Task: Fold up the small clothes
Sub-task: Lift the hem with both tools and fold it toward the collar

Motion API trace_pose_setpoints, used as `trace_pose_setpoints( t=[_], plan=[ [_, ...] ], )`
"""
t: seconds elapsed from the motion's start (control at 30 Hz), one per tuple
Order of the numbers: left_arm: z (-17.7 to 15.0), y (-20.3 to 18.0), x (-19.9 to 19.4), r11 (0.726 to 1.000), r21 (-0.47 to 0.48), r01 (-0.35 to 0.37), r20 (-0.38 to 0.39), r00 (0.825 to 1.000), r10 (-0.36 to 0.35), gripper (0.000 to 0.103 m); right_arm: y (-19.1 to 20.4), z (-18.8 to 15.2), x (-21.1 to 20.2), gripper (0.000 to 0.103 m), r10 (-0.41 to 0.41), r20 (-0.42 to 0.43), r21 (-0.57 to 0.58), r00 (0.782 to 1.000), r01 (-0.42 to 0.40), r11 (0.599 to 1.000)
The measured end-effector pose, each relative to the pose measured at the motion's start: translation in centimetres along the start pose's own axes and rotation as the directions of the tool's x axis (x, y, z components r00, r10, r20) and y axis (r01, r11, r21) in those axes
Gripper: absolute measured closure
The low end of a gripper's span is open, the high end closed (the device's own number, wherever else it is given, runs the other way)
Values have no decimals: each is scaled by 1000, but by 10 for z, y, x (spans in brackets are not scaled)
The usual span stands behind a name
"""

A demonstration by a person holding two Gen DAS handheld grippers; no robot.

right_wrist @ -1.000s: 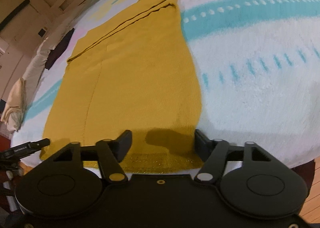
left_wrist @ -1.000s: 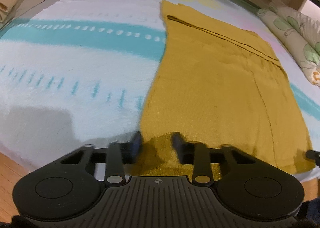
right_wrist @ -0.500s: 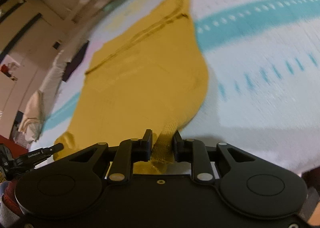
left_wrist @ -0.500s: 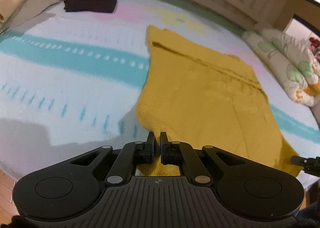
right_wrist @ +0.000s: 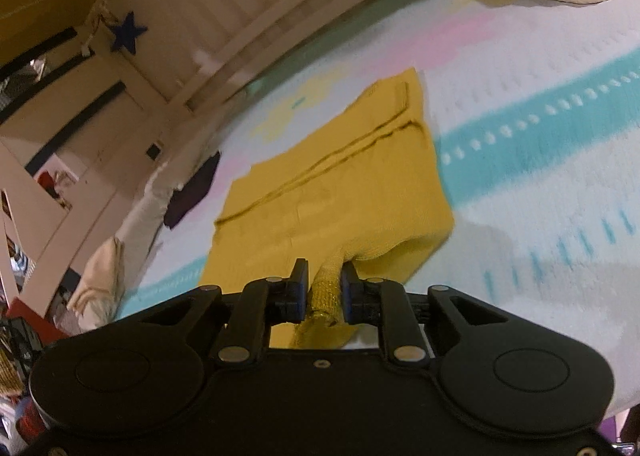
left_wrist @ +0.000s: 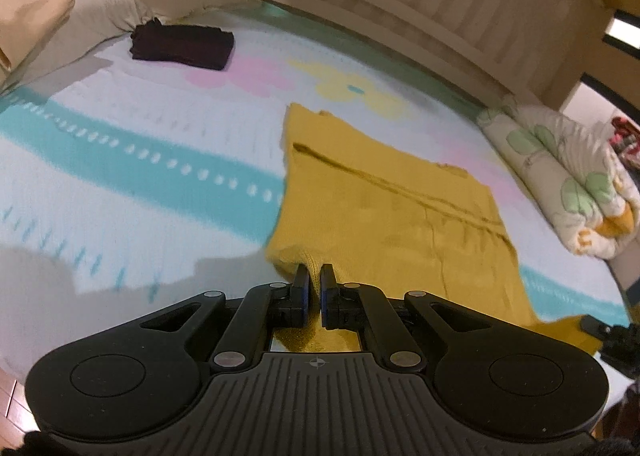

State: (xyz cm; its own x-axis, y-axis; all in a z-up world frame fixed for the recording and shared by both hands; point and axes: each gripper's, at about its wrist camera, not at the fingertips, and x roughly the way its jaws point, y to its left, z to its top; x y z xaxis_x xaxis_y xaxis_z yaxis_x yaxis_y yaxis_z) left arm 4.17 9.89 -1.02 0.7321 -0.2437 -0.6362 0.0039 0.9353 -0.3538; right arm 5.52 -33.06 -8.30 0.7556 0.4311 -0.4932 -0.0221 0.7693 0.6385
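One bed (left_wrist: 120,184) under a white fleece blanket with teal stripe, carrying a mustard-yellow knit garment (left_wrist: 384,216) spread flat, near hem lifted. Left gripper (left_wrist: 314,290) and right gripper (right_wrist: 325,290) each pinch a near corner. Advice: carry both corners forward evenly, keeping the hem taut, to meet the far edge. No legible writing.
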Motion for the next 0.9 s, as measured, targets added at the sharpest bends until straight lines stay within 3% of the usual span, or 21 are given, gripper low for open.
trace_pose_setpoints(
  t=[0.27, 0.33, 0.43, 0.47, 0.5, 0.53, 0.57, 0.77, 0.83, 0.9],
  plan=[
    [45, -16, 12, 1000, 26, 5, 28, 1000, -5, 99, 6, 37, 11, 83, -17, 28, 21, 999, 16, 1000],
    [47, -19, 16, 999, 45, 10, 32, 999, -11, 99, 6, 43, 18, 76, -51, 6, -12, 999, 51, 999],
    [42, -15, 23, 999, 42, 3, 16, 1000, -3, 99, 7, 39, 24, 75, -97, -40, -96, 994, 93, 991],
    [40, -12, 26, 999, 34, -8, 5, 1000, 8, 99, 9, 35, 27, 67, -127, -53, -131, 991, 119, 984],
    [37, -9, 29, 1000, 24, -18, -5, 1000, 18, 99, 10, 32, 30, 50, -149, -62, -161, 987, 138, 977],
    [35, -5, 31, 1000, 8, -25, -18, 1000, 25, 99, 12, 28, 34, 41, -172, -73, -194, 982, 155, 969],
    [34, -3, 33, 1000, -3, -26, -25, 999, 26, 99, 14, 24, 38, 24, -183, -76, -223, 980, 162, 961],
    [33, 0, 33, 1000, -5, -25, -23, 999, 25, 99, 51, 8, 63, 22, -254, -13, -442, 967, 223, 869],
    [32, 0, 33, 1000, -2, -23, -22, 999, 23, 99, 59, 9, 78, 20, -258, -25, -499, 966, 211, 841],
    [32, -2, 35, 1000, 8, -20, -25, 999, 20, 99, 62, 10, 94, 28, -244, -69, -545, 967, 168, 821]
  ],
)
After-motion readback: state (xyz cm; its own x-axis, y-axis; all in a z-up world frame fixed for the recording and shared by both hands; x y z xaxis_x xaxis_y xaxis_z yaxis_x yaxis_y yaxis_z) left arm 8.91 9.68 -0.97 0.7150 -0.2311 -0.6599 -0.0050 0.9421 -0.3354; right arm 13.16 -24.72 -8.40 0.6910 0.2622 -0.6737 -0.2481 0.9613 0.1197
